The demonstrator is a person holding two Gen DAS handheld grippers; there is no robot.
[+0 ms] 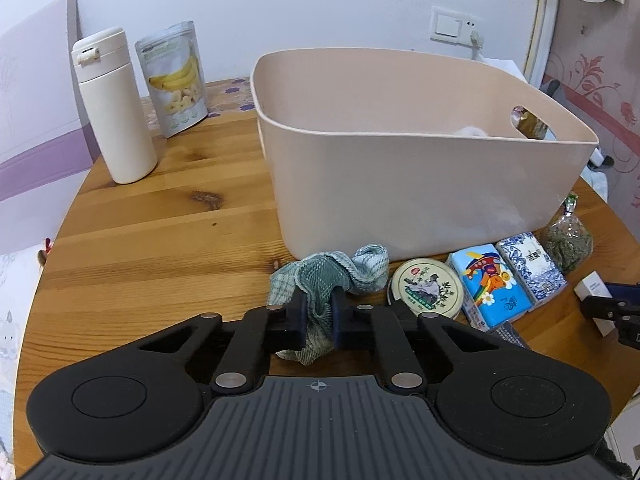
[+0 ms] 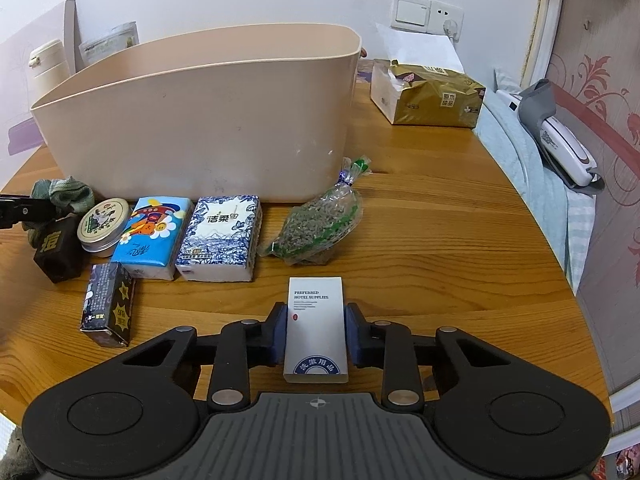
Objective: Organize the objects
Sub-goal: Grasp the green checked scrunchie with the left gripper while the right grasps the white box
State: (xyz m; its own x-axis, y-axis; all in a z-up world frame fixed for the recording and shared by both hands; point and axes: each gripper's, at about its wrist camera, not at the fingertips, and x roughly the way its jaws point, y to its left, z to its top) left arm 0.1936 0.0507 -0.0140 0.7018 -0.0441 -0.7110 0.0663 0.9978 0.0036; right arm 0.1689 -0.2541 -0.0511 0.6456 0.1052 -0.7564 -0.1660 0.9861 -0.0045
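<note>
**Two grips closing in front of the bin**

Two objects are sitting between my fingers, both on the table (image 2: 420, 216) in front of the beige bin (image 1: 400, 184).

Left: I am clamping the left gripper (image 1: 319, 312) on the green cloth (image 1: 332, 276). The cloth is lying crumpled just before the bin's near wall, beside the round tin (image 1: 426, 286). A bunched fold is running between the pads, with loose ends spilling out ahead and below. I am judging it light, soft and limp; it will likely sag and trail when lifted, so a thick bunch is the best hold.

Right: I am closing the right gripper (image 2: 316, 332) on the white box (image 2: 316, 328). The box is lying flat, long axis along the fingers, its two long sides against the blue pads. I am judging it light, stiff cardboard, easily crushed, with smooth faces that may slip. The mid-length hold looks sound.
</note>
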